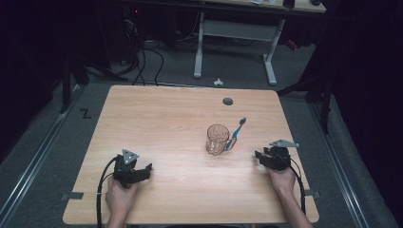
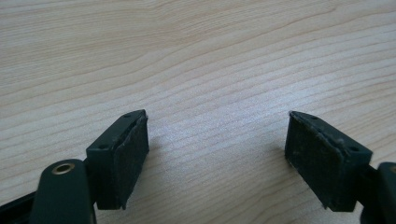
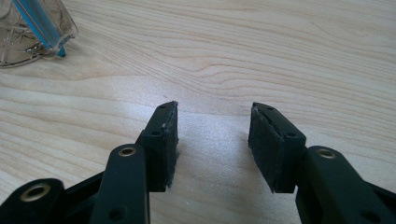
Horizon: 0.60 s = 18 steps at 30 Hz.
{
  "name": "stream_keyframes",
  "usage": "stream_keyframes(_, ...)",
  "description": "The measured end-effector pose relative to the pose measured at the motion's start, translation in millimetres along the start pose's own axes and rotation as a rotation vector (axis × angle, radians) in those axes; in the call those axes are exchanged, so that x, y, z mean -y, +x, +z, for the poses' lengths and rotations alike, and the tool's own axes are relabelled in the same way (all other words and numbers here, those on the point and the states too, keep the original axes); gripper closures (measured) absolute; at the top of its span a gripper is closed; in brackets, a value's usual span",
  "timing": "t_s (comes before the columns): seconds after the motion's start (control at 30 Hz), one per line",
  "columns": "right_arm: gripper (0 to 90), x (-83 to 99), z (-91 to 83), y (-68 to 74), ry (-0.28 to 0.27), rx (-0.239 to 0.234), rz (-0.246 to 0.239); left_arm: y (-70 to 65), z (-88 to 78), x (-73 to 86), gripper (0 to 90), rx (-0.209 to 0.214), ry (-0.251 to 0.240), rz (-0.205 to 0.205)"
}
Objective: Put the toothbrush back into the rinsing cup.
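The high view is dim and soft: the wooden table point(image 1: 180, 123) is the one lit surface, evenly bright from above, while the floor and the room behind sink into near black. The glass cup point(image 1: 217, 139) throws only a faint shadow and shows no strong glare. The two gripper views are much brighter, with a pale sheen on the wood between the jaws and short, soft shadows under them. There the wood grain is sharp, the nearest gripper parts slightly blurred.
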State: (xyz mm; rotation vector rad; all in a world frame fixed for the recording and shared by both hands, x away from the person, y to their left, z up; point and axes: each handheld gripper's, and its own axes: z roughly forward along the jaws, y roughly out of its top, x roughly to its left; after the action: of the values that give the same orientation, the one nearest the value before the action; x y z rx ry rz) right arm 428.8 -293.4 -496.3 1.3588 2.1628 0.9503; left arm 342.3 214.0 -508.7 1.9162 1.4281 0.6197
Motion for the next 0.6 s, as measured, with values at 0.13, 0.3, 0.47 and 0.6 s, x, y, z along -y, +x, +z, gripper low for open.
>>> stream_keyframes(0.13,52.8,0.1,1.0,1.1,-0.003,0.004,-0.002,0.0,0.0,0.0,22.2,0.000,0.000,0.000)
stream_keyframes(0.3,52.5,0.6,3.1,2.7,0.001,0.006,-0.009,0.0,0.0,0.0,22.2,0.000,0.000,0.000)
stream_keyframes(0.47,51.7,0.7,3.8,3.6,-0.004,0.007,-0.004,0.0,0.0,0.0,22.2,0.000,0.000,0.000)
stream_keyframes(0.6,48.9,1.5,5.6,7.9,-0.013,0.022,-0.027,0.0,0.0,0.0,22.2,0.000,0.000,0.000)
